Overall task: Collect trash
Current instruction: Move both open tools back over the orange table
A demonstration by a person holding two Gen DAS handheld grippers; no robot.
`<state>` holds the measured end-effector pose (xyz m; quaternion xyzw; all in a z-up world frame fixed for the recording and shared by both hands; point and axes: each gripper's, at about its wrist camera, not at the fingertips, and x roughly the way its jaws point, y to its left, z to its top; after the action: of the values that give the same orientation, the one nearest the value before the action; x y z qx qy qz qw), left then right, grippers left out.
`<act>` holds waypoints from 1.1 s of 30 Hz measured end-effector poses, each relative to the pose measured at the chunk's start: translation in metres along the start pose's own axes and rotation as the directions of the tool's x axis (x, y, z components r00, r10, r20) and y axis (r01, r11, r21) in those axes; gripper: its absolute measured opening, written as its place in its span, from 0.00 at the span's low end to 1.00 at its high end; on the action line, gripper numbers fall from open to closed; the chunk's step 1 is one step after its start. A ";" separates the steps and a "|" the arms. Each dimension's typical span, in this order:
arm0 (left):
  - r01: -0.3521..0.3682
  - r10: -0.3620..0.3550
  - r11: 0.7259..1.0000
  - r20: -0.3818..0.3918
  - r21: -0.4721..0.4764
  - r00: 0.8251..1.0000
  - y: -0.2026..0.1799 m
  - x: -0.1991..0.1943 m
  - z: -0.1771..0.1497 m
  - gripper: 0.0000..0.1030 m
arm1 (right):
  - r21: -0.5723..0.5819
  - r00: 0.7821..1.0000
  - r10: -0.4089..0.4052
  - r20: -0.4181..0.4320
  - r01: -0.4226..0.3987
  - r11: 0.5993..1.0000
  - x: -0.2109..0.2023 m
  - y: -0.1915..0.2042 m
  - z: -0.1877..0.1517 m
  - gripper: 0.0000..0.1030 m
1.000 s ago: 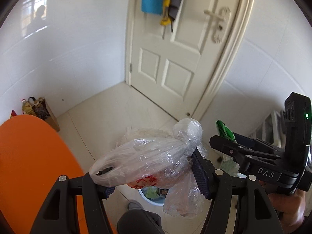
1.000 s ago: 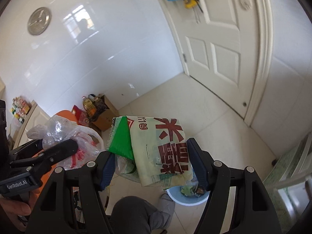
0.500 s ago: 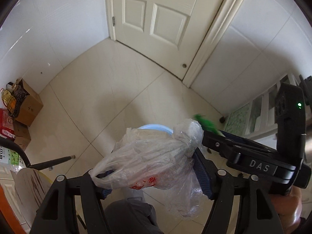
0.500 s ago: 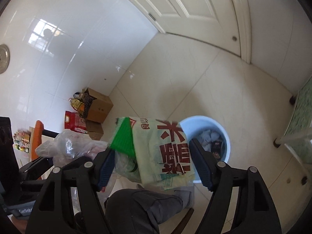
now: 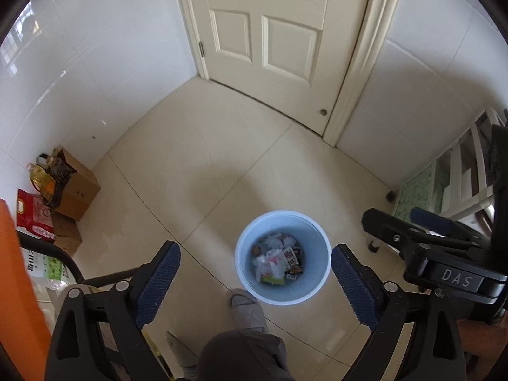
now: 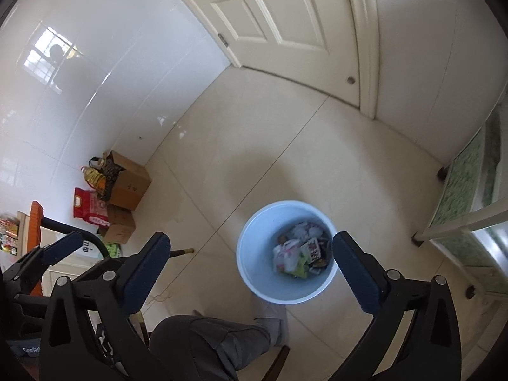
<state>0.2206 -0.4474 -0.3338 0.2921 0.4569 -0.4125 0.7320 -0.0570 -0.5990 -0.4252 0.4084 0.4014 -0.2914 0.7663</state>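
Blue bin [image 5: 282, 295] on the floor below both grippers, left gripper [image 5: 255, 282] and right gripper [image 6: 250, 273], jaws just opened, empty; plastic bag and printed wrapper now among bin's trash [image 6: 300, 255], drop apparently done

White tiled walls [image 5: 104, 73], cream door [image 5: 279, 31], beige floor [image 5: 206, 165]

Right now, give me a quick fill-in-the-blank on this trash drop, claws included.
1. The trash lies inside a pale blue ____ on the floor.
2. The left claw holds ____.
3. Behind the cardboard box the wall is ____.
4. The right claw has its jaws ____, just widened.

Missing: bin; nothing; white; open
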 end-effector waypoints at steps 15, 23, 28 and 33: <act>-0.013 0.036 0.997 0.299 -0.076 0.954 0.021 -0.184 -0.107 0.98 | -0.195 0.967 0.031 0.251 0.019 0.981 -0.136 0.097 -0.006 1.00; -0.062 0.144 0.978 0.432 -0.199 0.890 0.057 -0.298 -0.203 0.99 | -0.367 0.920 0.178 0.349 -0.040 0.929 -0.204 0.194 -0.039 1.00; -0.093 0.266 0.931 0.482 -0.353 0.835 0.080 -0.365 -0.275 0.99 | -0.495 0.894 0.280 0.350 -0.077 0.865 -0.230 0.264 -0.068 1.00; -0.115 0.382 0.863 0.485 -0.493 0.787 0.096 -0.418 -0.346 0.99 | -0.611 0.874 0.364 0.323 -0.100 0.785 -0.241 0.327 -0.101 1.00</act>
<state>0.0549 0.0190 -0.0912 0.0431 0.2554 -0.2639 0.9291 0.0355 -0.3210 -0.1261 0.1309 0.2391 -0.1384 0.9521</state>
